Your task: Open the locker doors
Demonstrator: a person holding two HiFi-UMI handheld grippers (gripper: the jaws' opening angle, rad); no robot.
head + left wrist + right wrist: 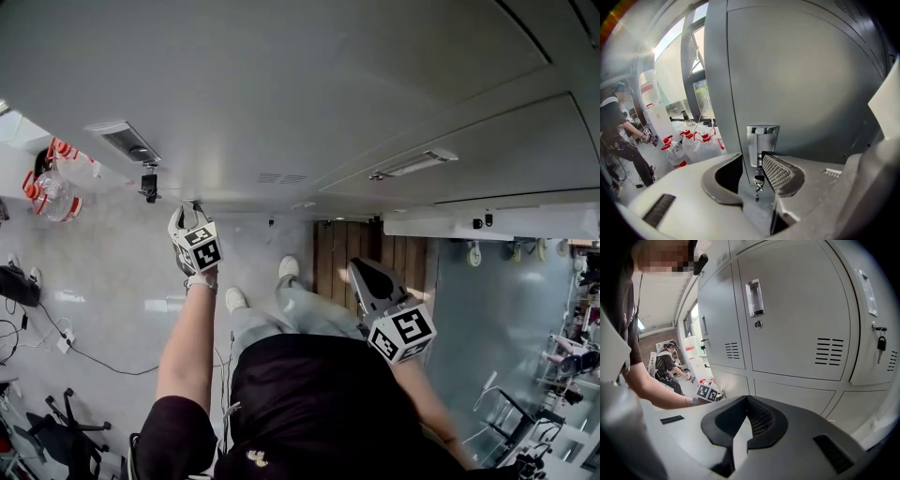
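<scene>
1. Lockers (801, 310) – grey metal bank w/ vent slots. Every door the right claw view shows looks flush shut, each w/ a recessed pull and a round lock under it.
2. Left claw (752, 155) is right up at one locker door (801, 79), low down on the bank. Jaws stand wide apart. That door's chrome handle (762, 140) shows in the gap just ahead of the tips, and the pads aren't pressing on it.
3. Small key (759, 181) hangs just below that handle, also lined up w/ the gap.
4. Right claw (746, 401) is pinched fully together w/ nothing between the pads. It's held back from the lockers and pointed at them, well apart from any door.
5. In the head view the left arm is stretched out fwd toward the locker front, while the right claw sits closer in by the person's body.
6. Bg stuff – a bunch of clear water bottles (701, 145) w/ red caps stands left of the lockers, and another person (616, 124) is bent over further off that side.
</scene>
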